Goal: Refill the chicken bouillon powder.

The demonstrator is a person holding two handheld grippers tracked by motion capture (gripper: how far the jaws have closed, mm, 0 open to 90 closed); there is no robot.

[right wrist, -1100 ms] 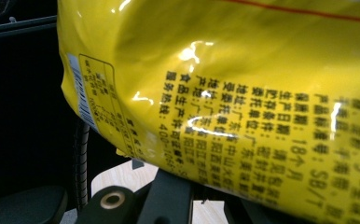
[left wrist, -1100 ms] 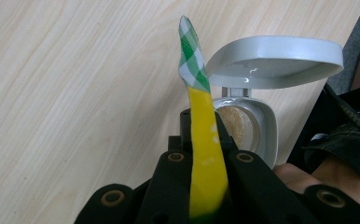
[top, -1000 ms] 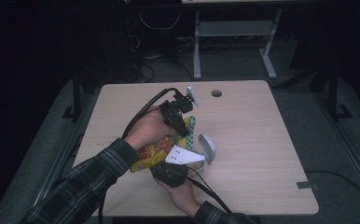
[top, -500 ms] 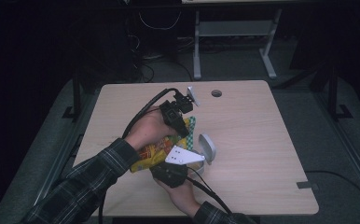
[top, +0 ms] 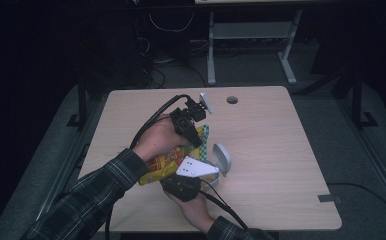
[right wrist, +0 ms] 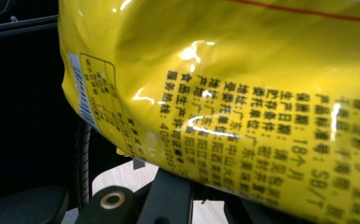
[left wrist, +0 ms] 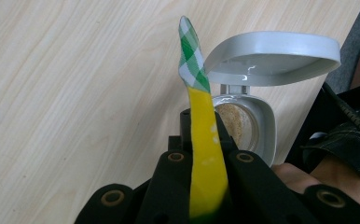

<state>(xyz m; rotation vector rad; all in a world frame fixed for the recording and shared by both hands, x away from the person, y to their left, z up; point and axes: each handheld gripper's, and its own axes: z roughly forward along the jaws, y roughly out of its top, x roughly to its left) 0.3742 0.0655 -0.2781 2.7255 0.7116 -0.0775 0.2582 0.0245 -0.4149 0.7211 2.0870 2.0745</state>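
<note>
A yellow snack bag with a green-checked top seam hangs over the middle of the table, held between both grippers. My left gripper is shut on the bag's top seam, and the checked end sticks out beyond the jaws. My right gripper comes from the near side and is shut on the lower part of the bag, whose printed back fills that view. Just beyond the seam stands a small grey container with brownish grains inside. Its flip lid is open and upright.
The wooden table has a round cable hole near its far edge. A person's hand on the right gripper lies close beside the container. Dark floor and a metal desk frame lie beyond the table.
</note>
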